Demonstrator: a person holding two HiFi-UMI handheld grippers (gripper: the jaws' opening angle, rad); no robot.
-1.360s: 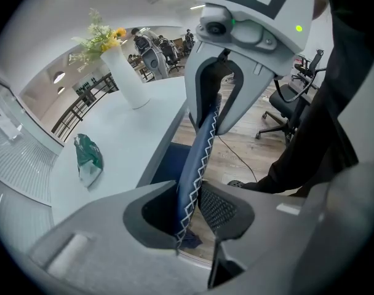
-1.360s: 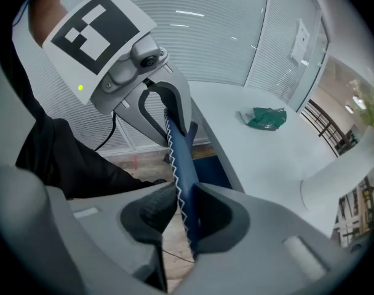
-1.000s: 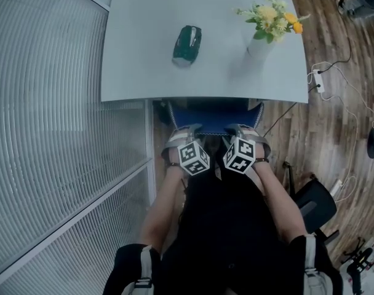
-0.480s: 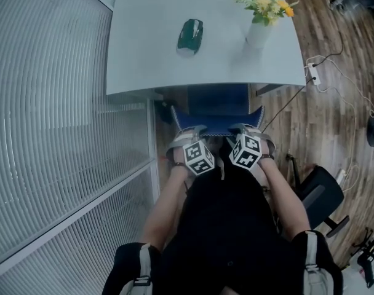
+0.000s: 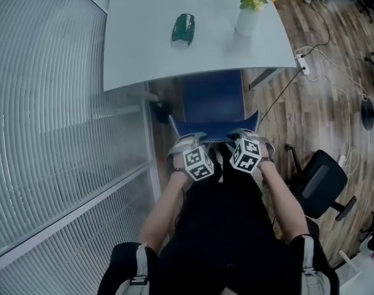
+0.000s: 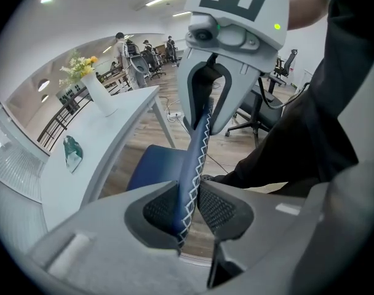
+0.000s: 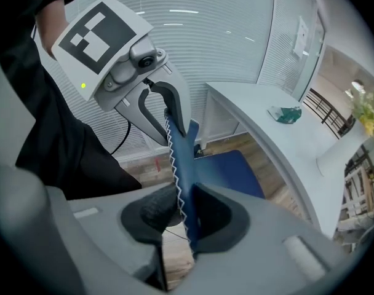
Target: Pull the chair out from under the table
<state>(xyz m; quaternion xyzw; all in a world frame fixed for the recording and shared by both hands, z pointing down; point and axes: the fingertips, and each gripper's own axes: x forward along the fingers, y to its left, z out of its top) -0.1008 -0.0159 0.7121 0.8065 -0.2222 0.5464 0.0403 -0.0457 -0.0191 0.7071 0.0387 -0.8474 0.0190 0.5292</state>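
Two tools hold the blue chair (image 5: 213, 97) by its backrest (image 5: 215, 128), with the seat drawn out from under the bench (image 5: 168, 54).

Left tool (image 6: 188, 206) has its jaws closing on the backrest's top edge, pads pressed against the blue fabric with white zigzag stitching. The right tool (image 7: 182, 212) clamps the same edge, its jaws only narrowly apart with the fabric pinched between them. From the head view, the seat sits in front of the bench's near edge, its front just meeting that edge, and the backrest stands well clear of the bench on the person's side. On the bench, a white vase of yellow flowers (image 5: 247, 18) stands near the far right corner and a dark green object (image 5: 183, 28) lies nearer the middle. A white power strip (image 5: 304, 67) lies on the floor off the bench's right end.
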